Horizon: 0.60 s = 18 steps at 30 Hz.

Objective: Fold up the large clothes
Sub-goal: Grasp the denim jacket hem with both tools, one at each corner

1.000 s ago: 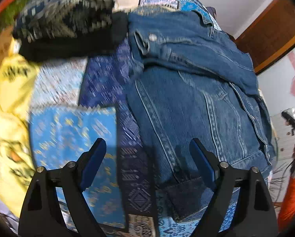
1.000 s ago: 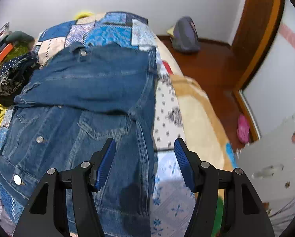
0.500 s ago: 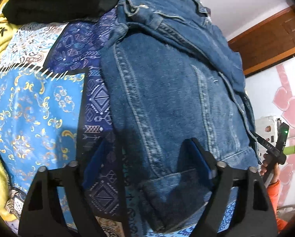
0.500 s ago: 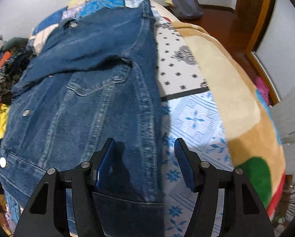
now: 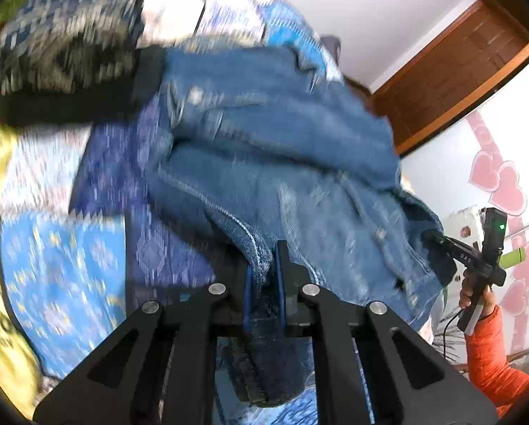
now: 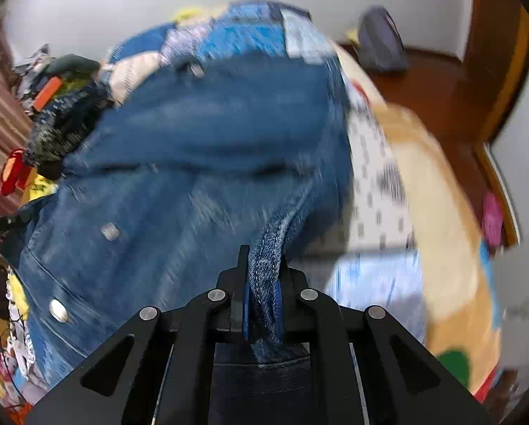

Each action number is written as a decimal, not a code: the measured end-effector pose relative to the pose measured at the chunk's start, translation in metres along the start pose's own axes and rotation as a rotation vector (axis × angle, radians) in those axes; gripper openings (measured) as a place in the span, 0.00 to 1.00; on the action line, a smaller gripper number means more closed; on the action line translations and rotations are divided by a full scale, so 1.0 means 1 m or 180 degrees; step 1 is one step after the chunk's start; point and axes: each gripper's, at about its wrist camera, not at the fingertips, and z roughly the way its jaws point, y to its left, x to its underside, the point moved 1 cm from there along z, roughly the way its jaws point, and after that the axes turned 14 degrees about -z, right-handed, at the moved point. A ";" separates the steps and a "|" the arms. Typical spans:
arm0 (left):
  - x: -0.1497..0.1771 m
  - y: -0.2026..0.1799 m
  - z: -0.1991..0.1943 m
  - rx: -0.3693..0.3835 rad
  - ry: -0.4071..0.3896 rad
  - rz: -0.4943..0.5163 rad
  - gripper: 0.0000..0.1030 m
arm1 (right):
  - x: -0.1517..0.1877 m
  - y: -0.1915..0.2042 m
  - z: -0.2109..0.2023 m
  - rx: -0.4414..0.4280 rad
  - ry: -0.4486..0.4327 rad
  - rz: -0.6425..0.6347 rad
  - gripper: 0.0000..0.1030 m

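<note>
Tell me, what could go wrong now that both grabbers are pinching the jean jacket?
The left gripper, jaws closing, and the right gripper each pinch only a thin edge of the denim jacket; heavy denim might slip out when lifted. The sleeve folded across the top could flop open. The jacket might also drag the dark patterned garment touching it.

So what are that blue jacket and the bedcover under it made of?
The jacket looks like denim: faded blue weave, pale stitched seams, metal buttons. The bedcover looks like printed patchwork cloth, probably cotton; blur hides its weave.
</note>
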 end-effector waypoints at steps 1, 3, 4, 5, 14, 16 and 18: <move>-0.010 -0.008 -0.007 0.0062 -0.0080 0.0008 0.10 | -0.012 0.000 -0.006 0.0021 -0.0085 -0.0042 0.09; -0.029 -0.016 -0.015 0.0181 -0.0166 0.0004 0.09 | -0.034 -0.003 -0.014 0.0038 -0.0212 -0.0106 0.09; -0.040 -0.022 -0.017 0.0224 -0.0211 -0.0002 0.09 | -0.047 -0.006 -0.017 0.0032 -0.0288 -0.0125 0.09; -0.051 -0.026 -0.018 0.0238 -0.0260 0.0002 0.09 | -0.060 -0.011 -0.019 0.0063 -0.0360 -0.0133 0.09; -0.150 -0.030 -0.010 0.0128 -0.0701 -0.0214 0.08 | -0.146 -0.064 0.012 0.0352 -0.0663 0.0245 0.09; -0.173 -0.018 0.004 0.0083 -0.0706 -0.0358 0.08 | -0.157 -0.078 0.030 0.0400 -0.0629 0.0358 0.09; -0.192 -0.008 0.027 0.0040 -0.0650 -0.0475 0.08 | -0.166 -0.089 0.060 0.0352 -0.0515 0.0447 0.09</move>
